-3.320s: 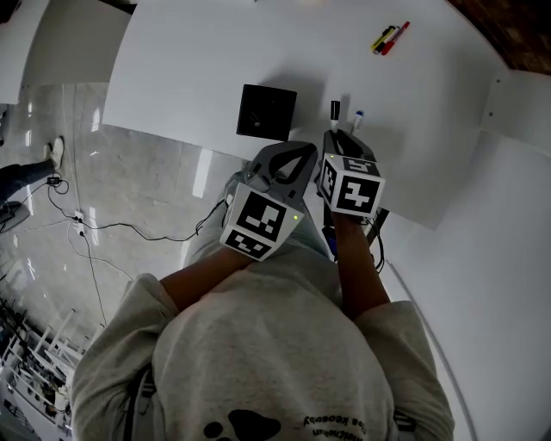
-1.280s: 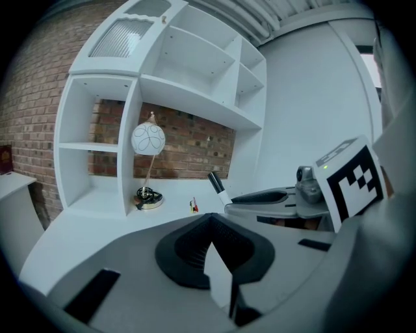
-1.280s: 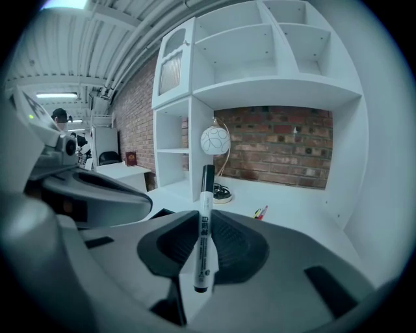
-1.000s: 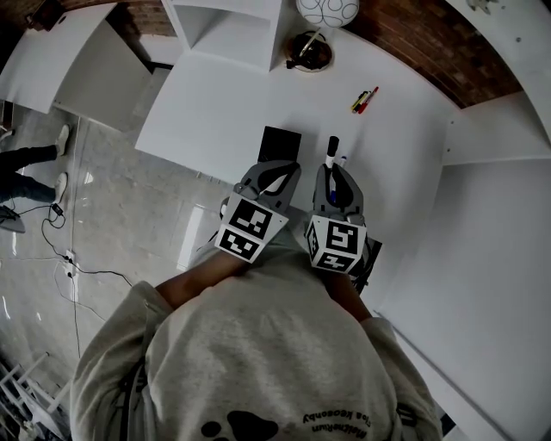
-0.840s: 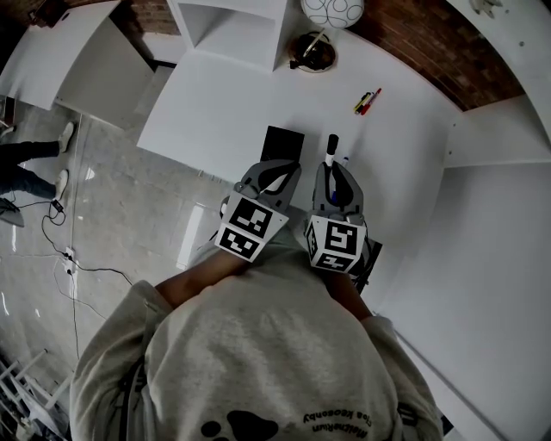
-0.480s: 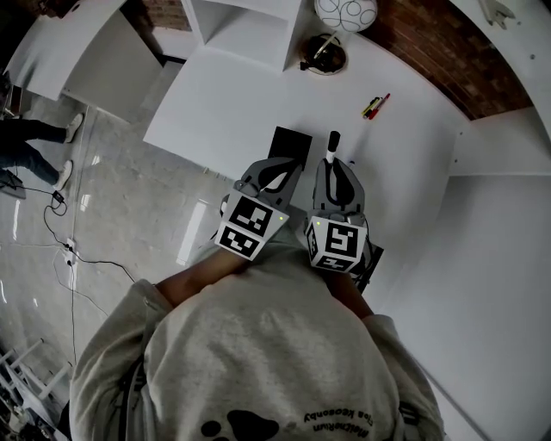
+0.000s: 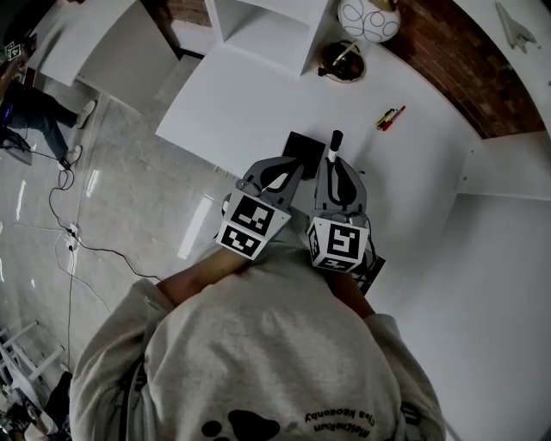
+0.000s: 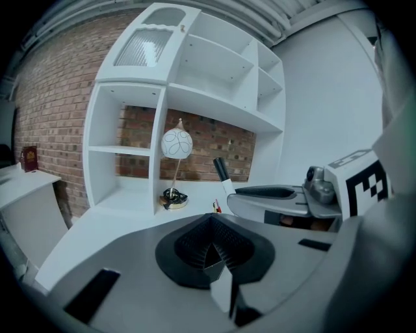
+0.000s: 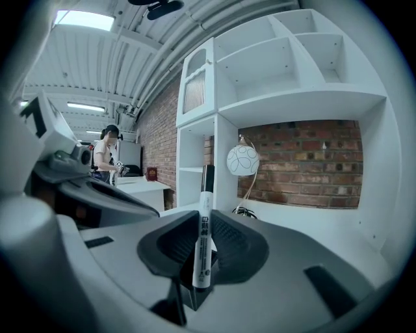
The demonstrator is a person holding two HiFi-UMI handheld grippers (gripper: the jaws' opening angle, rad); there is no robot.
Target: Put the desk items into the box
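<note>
The right gripper's [image 7: 335, 168] cube now sits nearer the person, level with the cube of the left gripper [image 7: 287, 168]. The blue-capped pen that lay beside the marker [image 7: 334, 146] no longer shows. The left gripper's tip now overlaps the black box [image 7: 306, 142]. The shelf [image 7: 267, 26] and round lamp [image 7: 368, 17] have come into the head view.

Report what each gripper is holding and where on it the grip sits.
The right gripper is clamped on the lower barrel of a white marker, black cap end pointing away. The left gripper is shut and empty.
</note>
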